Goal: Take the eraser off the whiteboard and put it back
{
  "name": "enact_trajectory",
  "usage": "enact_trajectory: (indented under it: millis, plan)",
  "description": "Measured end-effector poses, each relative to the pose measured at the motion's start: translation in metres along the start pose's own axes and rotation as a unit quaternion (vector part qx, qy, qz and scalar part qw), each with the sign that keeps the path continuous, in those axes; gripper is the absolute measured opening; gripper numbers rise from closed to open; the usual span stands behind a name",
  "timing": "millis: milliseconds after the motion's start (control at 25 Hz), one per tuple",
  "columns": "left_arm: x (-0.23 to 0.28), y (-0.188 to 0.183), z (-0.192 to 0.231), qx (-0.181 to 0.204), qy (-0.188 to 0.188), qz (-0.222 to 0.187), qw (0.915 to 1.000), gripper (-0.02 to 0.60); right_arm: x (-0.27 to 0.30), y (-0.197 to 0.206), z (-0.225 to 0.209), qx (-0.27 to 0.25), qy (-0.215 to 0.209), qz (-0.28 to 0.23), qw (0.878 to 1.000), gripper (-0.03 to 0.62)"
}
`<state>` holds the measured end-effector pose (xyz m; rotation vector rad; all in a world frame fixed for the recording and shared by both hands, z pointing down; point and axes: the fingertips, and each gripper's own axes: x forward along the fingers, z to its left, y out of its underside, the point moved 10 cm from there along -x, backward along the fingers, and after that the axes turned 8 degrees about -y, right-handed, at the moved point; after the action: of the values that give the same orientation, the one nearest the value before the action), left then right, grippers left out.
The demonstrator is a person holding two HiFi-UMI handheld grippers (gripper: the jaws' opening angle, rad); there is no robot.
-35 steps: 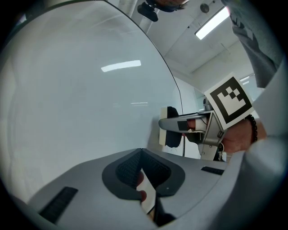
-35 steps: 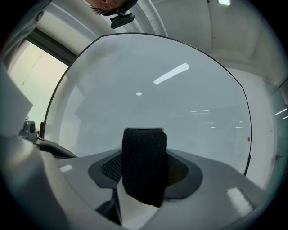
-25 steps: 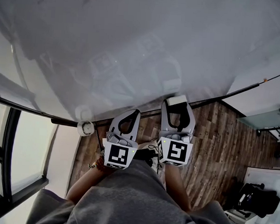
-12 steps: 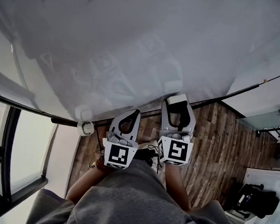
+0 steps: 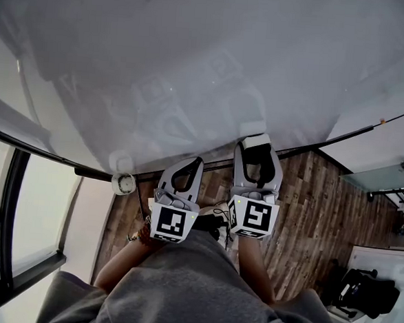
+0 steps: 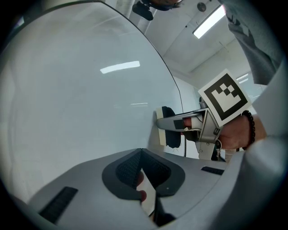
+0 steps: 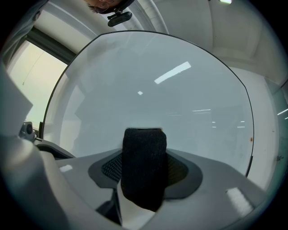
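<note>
The whiteboard (image 5: 195, 67) fills the upper part of the head view. My right gripper (image 5: 256, 146) is shut on the eraser (image 5: 256, 141), a white block with black felt, right at the board's lower part. In the left gripper view the eraser (image 6: 168, 128) has its pale side against the whiteboard (image 6: 81, 90), and the right gripper (image 6: 164, 123) holds it level. From the right gripper view the black felt of the eraser (image 7: 144, 152) faces the camera between the jaws. My left gripper (image 5: 196, 163) hangs beside it, shut and holding nothing, a little short of the board.
The board's dark lower frame (image 5: 356, 132) runs across the view, with a small round white fitting (image 5: 124, 184) under it at the left. A window (image 5: 40, 201) is at the left. Wooden floor (image 5: 322, 214) lies below, with a black bag (image 5: 369, 290) at the lower right.
</note>
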<state>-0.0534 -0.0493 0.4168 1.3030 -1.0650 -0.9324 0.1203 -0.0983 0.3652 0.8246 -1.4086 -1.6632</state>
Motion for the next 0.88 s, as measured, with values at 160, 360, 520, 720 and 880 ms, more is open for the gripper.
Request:
enact_trajectory:
  millis: [160,360,520,720,880]
  plan:
    - [0.0002,-0.001,-0.0004,-0.001,0.001,-0.001,1.0,0.006,0.0,-0.0006,0.0002,-0.001,0.001,0.001,1.0,0.249]
    - [0.0004,-0.0003,0.0016,-0.003,0.0,-0.001,1.0,0.006,0.0016,0.0,0.0012,-0.003,0.004,-0.002,1.0,0.252]
    - [-0.001,-0.0008,0.0028,-0.004,-0.003,0.0,1.0,0.006,0.001,-0.0003,0.001,-0.003,0.004,-0.005,1.0,0.255]
    - [-0.0015,-0.0004,0.0035,-0.005,-0.003,0.001,1.0,0.006,0.0014,0.0003,0.0008,-0.003,0.003,-0.006,1.0,0.256]
    - [-0.0018,0.0008,0.004,0.001,-0.004,0.001,1.0,0.006,0.0014,-0.0001,0.0006,-0.004,-0.003,-0.007,1.0,0.256]
